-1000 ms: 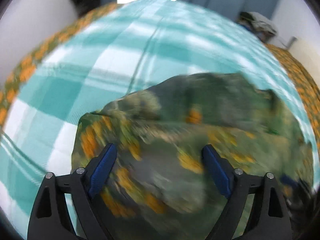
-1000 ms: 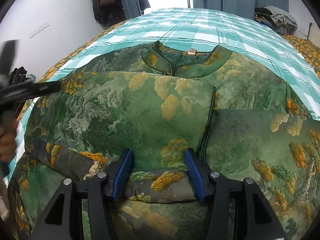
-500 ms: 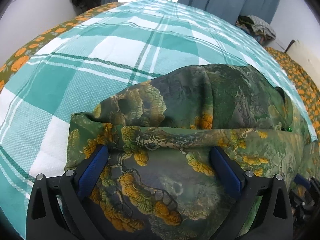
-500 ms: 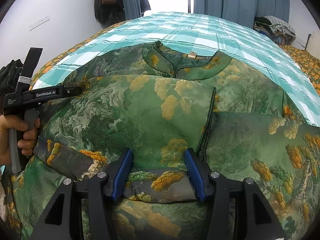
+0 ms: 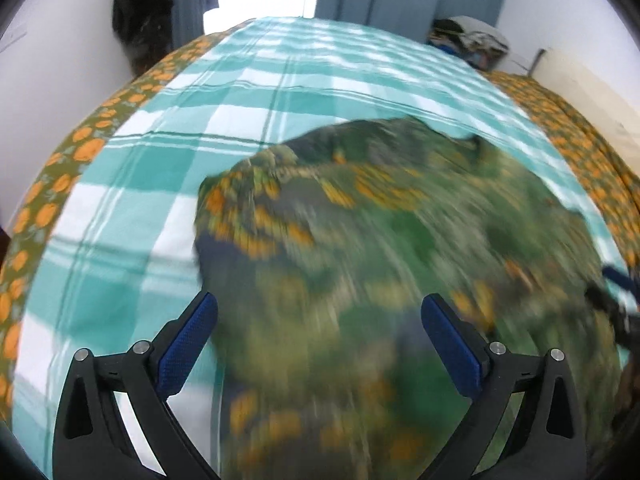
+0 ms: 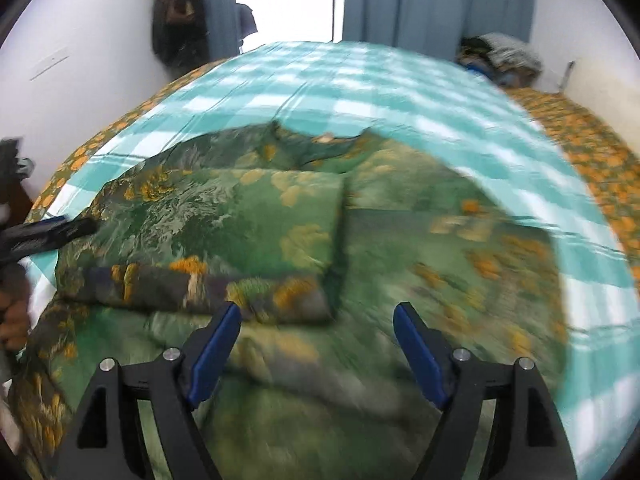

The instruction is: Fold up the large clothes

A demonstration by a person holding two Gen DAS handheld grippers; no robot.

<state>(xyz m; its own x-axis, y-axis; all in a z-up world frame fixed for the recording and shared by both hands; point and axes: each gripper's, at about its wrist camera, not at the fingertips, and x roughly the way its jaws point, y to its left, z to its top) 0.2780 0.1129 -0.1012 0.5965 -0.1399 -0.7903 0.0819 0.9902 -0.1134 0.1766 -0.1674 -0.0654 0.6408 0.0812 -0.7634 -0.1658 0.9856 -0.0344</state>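
Green dress [image 6: 280, 216] spread on checked bedsheet [image 6: 400, 92], near hem doubled up toward far collar. Right gripper [image 6: 316, 344] just opening, jaws apart, nothing held — fold likely released. Left gripper [image 5: 320, 336] wide, empty, hovering over left edge.

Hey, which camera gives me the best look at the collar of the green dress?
The right wrist view. There the collar of the green dress shows at the garment's far edge, against the checked sheet. The left wrist view shows only blurred folded fabric, with no collar that I can make out.
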